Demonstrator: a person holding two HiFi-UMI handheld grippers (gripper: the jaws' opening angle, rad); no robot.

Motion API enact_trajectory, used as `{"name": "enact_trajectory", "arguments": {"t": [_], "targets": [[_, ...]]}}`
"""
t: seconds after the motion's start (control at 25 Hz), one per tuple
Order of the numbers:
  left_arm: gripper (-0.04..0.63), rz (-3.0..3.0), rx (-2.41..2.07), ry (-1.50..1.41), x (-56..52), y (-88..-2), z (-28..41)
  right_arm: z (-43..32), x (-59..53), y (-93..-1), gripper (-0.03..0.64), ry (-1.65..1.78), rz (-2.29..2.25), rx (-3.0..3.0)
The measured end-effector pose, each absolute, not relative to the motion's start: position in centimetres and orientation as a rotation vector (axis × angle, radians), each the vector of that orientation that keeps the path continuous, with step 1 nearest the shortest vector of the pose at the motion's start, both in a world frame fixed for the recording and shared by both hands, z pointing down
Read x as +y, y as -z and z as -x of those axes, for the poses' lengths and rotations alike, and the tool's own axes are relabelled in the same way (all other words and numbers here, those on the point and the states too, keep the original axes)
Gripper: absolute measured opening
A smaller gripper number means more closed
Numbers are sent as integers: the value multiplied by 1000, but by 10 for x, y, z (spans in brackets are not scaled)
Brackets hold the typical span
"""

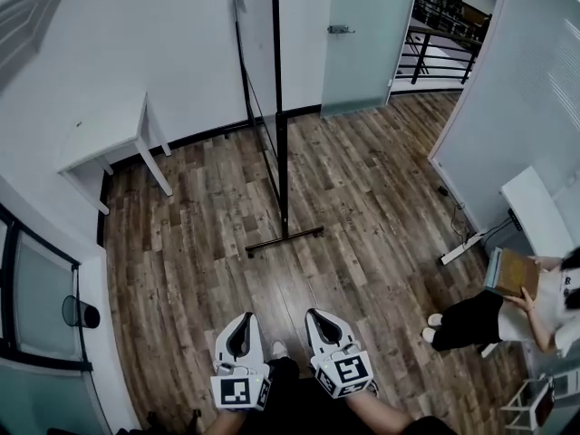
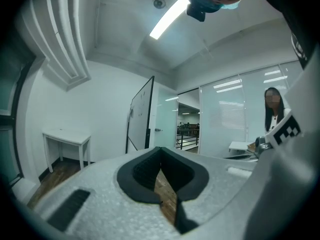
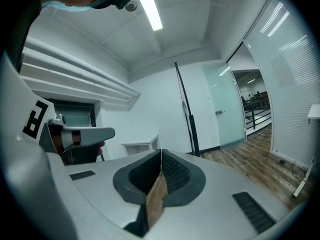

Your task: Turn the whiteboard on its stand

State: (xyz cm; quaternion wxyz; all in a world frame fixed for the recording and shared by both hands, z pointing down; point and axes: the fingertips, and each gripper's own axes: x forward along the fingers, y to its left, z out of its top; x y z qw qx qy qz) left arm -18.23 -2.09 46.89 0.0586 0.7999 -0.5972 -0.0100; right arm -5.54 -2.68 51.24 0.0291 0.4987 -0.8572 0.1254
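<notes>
The whiteboard [image 1: 276, 80] stands edge-on ahead of me in the head view, a thin black-framed panel on a pole. Its black floor foot [image 1: 284, 240] rests on the wood floor. My left gripper [image 1: 245, 316] and right gripper [image 1: 319, 314] are side by side at the bottom of that view, well short of the foot, touching nothing. In the left gripper view the whiteboard [image 2: 142, 114] stands far off beyond my left gripper [image 2: 160, 149], whose pads meet at the tips. In the right gripper view the stand's pole [image 3: 187, 109] rises behind my right gripper [image 3: 161, 151], shut and empty.
A white table [image 1: 104, 139] stands against the left wall. A frosted glass door [image 1: 362, 43] is behind the board. A person [image 1: 507, 311] with a brown book stands at the right, near a white desk [image 1: 539, 211]. A black bin [image 1: 80, 313] sits at the left.
</notes>
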Motion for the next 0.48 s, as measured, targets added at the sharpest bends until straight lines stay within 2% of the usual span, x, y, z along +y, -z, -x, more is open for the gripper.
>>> {"name": "enact_trajectory", "arguments": {"t": [0.48], "targets": [[14,-2449,-1752,43,-88,-469,211,84,-95,-518,14,-409,-1600,-2599]]}}
